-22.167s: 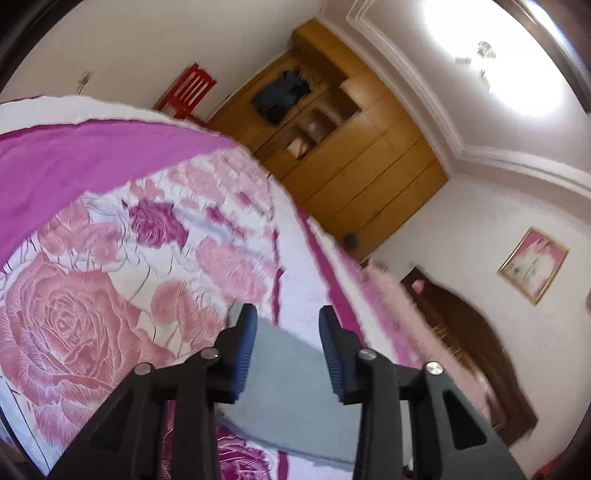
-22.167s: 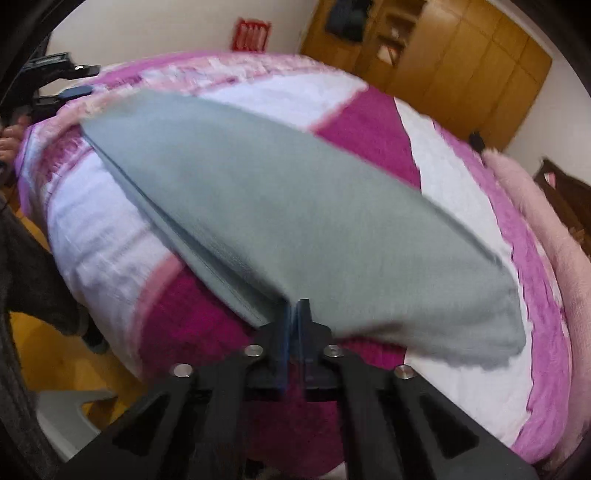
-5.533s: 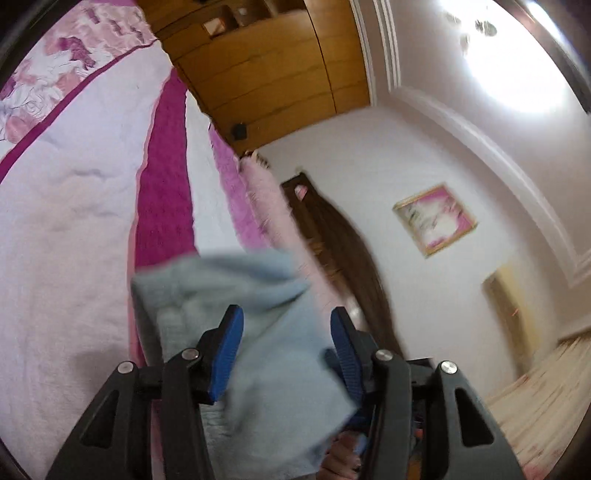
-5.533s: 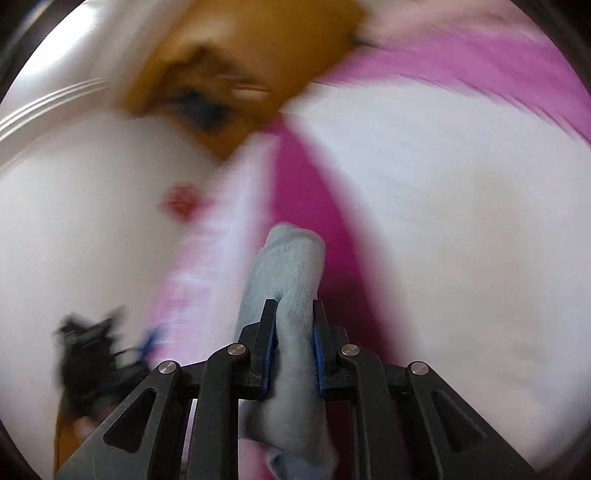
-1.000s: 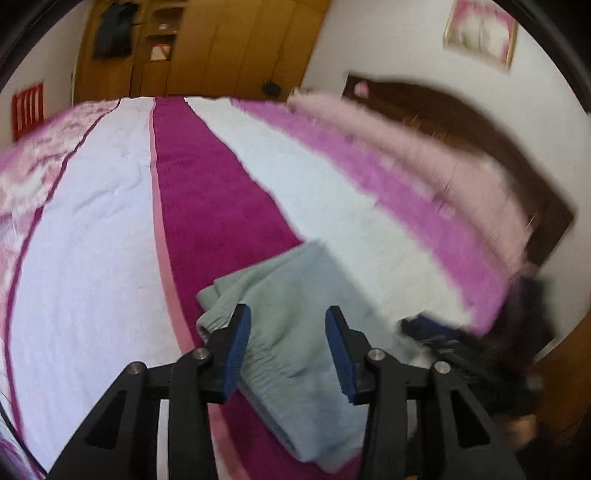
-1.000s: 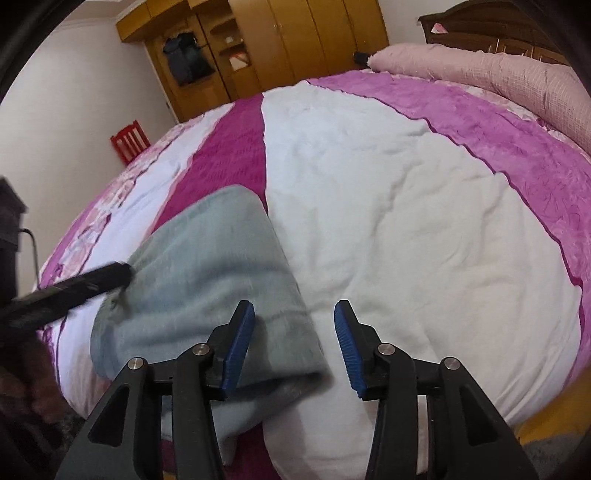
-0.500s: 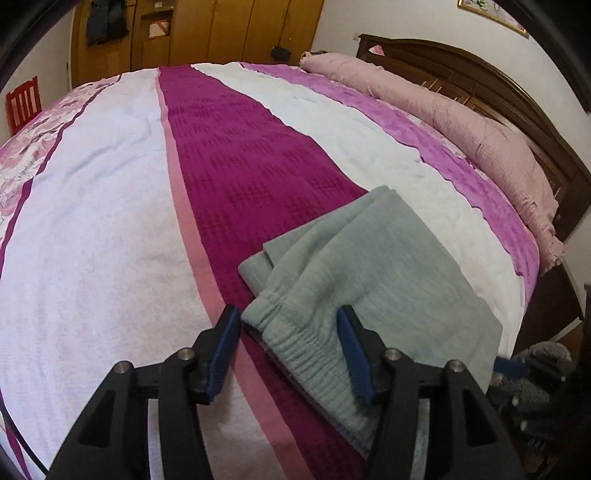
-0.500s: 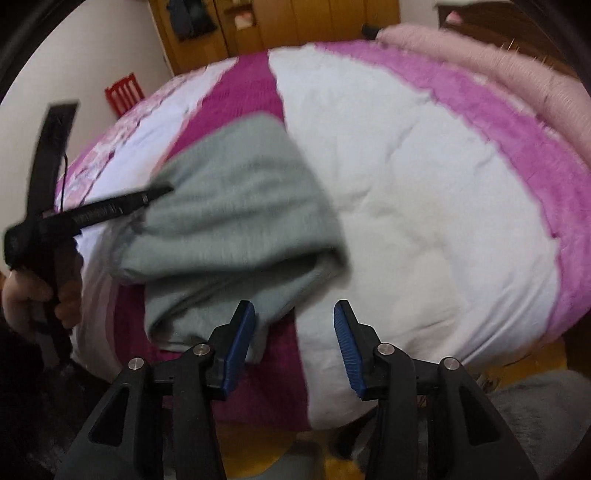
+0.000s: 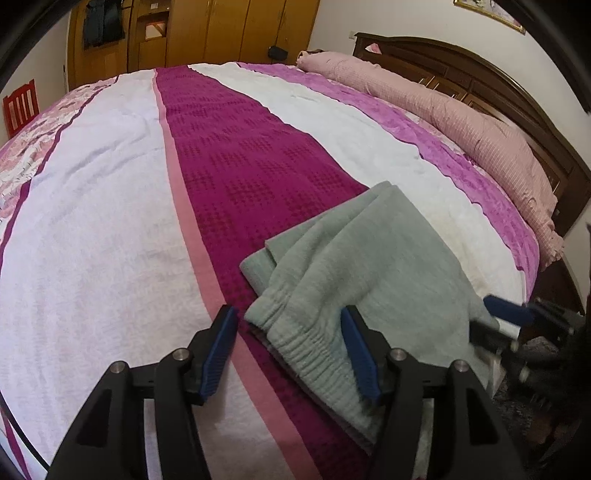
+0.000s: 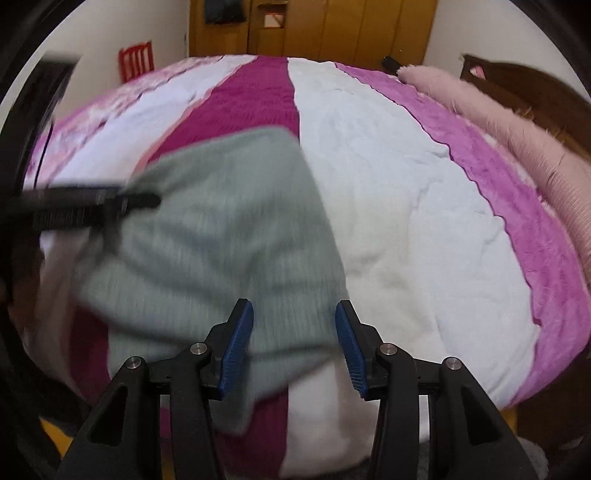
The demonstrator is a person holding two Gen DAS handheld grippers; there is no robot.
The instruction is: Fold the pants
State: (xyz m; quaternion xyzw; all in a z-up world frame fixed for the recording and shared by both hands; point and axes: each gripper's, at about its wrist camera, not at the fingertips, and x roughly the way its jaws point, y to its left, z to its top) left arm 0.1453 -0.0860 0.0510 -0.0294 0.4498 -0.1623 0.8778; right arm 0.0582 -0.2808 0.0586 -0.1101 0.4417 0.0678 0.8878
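The grey-green pants lie folded into a small bundle on the bed near its front edge, elastic waistband toward the left wrist camera. My left gripper hovers just over the waistband corner; its jaws are opening, the corner lies between them and neither pad presses on the cloth. In the right wrist view the pants look blurred. My right gripper is open over their near edge and holds nothing. The left gripper shows as a dark bar at the pants' left side. The right gripper shows at the pants' right end.
The bed cover has white, magenta and pink stripes. A rolled pink quilt lies along the dark wooden headboard. A wooden wardrobe and a red chair stand beyond the bed.
The left gripper has sunk toward the waistband and its jaws have spread wider. The right gripper has swung over, so the pants now sit under its open fingers.
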